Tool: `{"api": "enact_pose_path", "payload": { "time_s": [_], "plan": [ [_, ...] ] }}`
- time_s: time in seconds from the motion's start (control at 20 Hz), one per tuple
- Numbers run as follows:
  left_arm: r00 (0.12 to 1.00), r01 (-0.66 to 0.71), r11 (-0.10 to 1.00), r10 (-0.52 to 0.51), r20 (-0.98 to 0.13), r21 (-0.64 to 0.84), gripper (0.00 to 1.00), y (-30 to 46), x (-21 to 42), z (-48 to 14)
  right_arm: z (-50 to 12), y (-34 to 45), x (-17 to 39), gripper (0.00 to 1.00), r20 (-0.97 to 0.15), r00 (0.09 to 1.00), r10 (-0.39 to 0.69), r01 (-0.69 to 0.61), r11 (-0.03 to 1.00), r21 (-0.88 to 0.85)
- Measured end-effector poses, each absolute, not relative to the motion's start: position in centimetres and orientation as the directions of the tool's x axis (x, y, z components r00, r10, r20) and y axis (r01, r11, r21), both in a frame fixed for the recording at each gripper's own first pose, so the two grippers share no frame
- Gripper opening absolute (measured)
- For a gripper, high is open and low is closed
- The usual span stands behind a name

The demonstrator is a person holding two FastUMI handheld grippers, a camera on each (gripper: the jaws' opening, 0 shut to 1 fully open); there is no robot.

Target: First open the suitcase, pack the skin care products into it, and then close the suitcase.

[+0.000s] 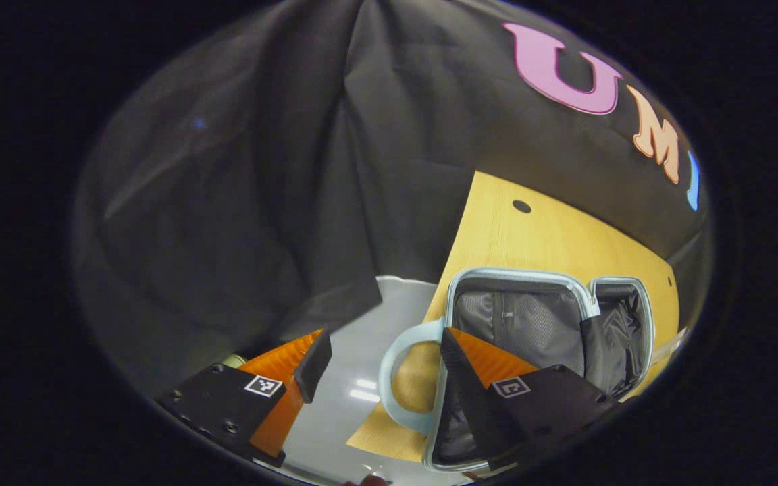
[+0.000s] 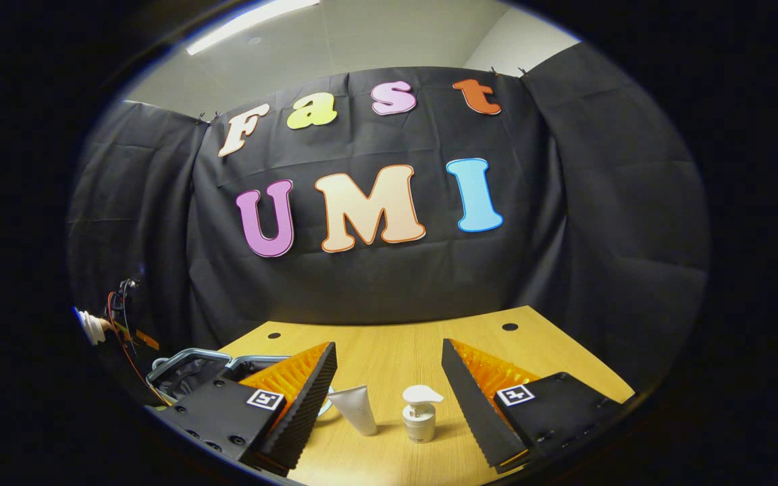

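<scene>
A pale blue suitcase (image 1: pixel 517 277) lies open on the wooden table (image 1: pixel 531 236), both dark-lined halves showing, its handle (image 1: pixel 396 358) sticking out over the table's edge. My left gripper (image 1: pixel 382 354) hovers open above that handle, nothing between its fingers. In the right gripper view the suitcase (image 2: pixel 186 368) sits at the far left of the table (image 2: pixel 396 351). A white tube (image 2: pixel 356 407) and a small white pump bottle (image 2: pixel 420 412) stand on the wood. My right gripper (image 2: pixel 389 374) is open, with both products ahead between its fingers.
Black cloth walls hang close behind and beside the table. A grey floor (image 1: pixel 355 364) lies below the table's edge. A hand with a cabled device (image 2: pixel 109 317) appears at the far left of the right gripper view. Bare wood stretches behind the products.
</scene>
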State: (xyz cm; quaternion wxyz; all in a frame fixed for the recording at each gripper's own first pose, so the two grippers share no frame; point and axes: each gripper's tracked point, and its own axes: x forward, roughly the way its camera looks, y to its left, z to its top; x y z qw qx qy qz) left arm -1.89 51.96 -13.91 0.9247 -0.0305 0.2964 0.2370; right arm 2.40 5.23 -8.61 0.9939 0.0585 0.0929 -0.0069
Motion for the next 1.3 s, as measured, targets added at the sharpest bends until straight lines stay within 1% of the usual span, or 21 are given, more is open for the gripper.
{"api": "enact_pose_path", "payload": {
  "time_s": [0.05,0.1,0.2,0.35,0.5,0.65,0.75,0.8,0.95,1.0,1.05,1.3],
  "plan": [
    [0.749,-0.442,0.892,0.427,-0.507,0.097,0.96,50.3,-1.4,-11.6,-8.9,5.0,2.4,0.98,-0.19,0.982,0.001,0.021,0.993,0.117],
    [0.791,-0.412,0.906,0.41,-0.455,0.099,0.96,47.9,-0.9,-9.4,-9.3,4.7,2.5,0.98,-0.198,0.98,0.006,0.017,0.993,0.117],
    [0.859,-0.327,0.942,0.331,-0.39,0.079,0.96,40.9,-0.1,-6.6,-10.3,4.5,2.5,0.98,-0.218,0.975,0.028,-0.001,0.993,0.122],
    [0.927,-0.179,0.984,0.166,-0.336,-0.006,0.95,28.6,1.4,-6.2,-12.0,4.3,2.7,0.98,-0.246,0.966,0.075,-0.043,0.99,0.133],
    [0.964,-0.015,0.994,-0.015,-0.267,-0.107,0.96,16.8,3.1,-7.1,-13.8,3.9,2.8,0.98,-0.272,0.954,0.125,-0.088,0.986,0.144],
    [0.966,0.135,0.976,-0.168,-0.198,-0.172,0.95,7.1,2.5,-8.8,-16.4,3.2,3.1,0.98,-0.302,0.939,0.162,-0.12,0.981,0.153],
    [0.948,0.23,0.956,-0.262,-0.182,-0.179,0.96,1.2,2.7,-10.8,-18.3,2.6,3.3,0.98,-0.321,0.93,0.177,-0.129,0.978,0.165],
    [0.94,0.263,0.95,-0.292,-0.179,-0.17,0.95,-1.1,3.2,-12.1,-19.2,2.4,3.3,0.98,-0.326,0.928,0.181,-0.13,0.976,0.173],
    [0.913,0.325,0.931,-0.355,-0.202,-0.167,0.95,-6.5,4.9,-16.1,-21.5,1.8,3.1,0.98,-0.34,0.921,0.188,-0.129,0.973,0.19],
    [0.904,0.336,0.925,-0.37,-0.216,-0.177,0.95,-7.9,5.4,-17.3,-22.3,1.6,3.0,0.96,-0.348,0.918,0.189,-0.128,0.973,0.191],
    [0.894,0.345,0.919,-0.384,-0.23,-0.19,0.95,-8.9,5.9,-18.6,-22.8,1.5,2.9,0.98,-0.353,0.916,0.19,-0.128,0.973,0.19],
    [0.866,0.354,0.904,-0.413,-0.28,-0.238,0.94,-11.7,8.2,-22.7,-24.5,0.9,2.7,0.98,-0.374,0.909,0.186,-0.13,0.977,0.171]
  ]
}}
